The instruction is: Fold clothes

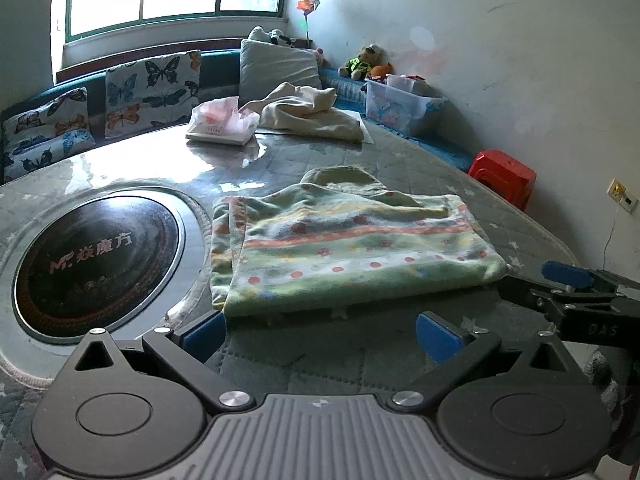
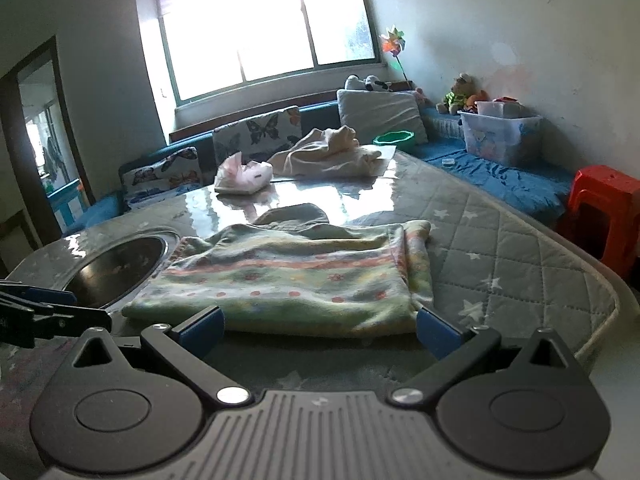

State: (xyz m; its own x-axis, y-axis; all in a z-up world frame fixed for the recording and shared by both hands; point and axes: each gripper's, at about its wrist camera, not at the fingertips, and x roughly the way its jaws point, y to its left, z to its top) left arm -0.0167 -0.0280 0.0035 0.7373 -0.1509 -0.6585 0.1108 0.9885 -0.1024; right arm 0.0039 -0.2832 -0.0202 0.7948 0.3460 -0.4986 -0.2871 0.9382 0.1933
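The garment [image 1: 352,248] lies folded flat on the worktop [image 1: 420,164], just right of the hob [image 1: 96,264]; one more fold looks due, so each gripper needs a near corner. Left gripper [image 1: 320,334]: jaws spread wide, empty, just short of the near hem. Right gripper [image 2: 320,330]: likewise spread, holding nothing

Table [image 2: 500,248] bare right of garment [image 2: 288,276]; tissue pack [image 2: 244,178] & cream cloth [image 2: 328,156] block far end

Two garments [image 1: 344,248] [image 1: 312,114], one tissue pack [image 1: 222,124].
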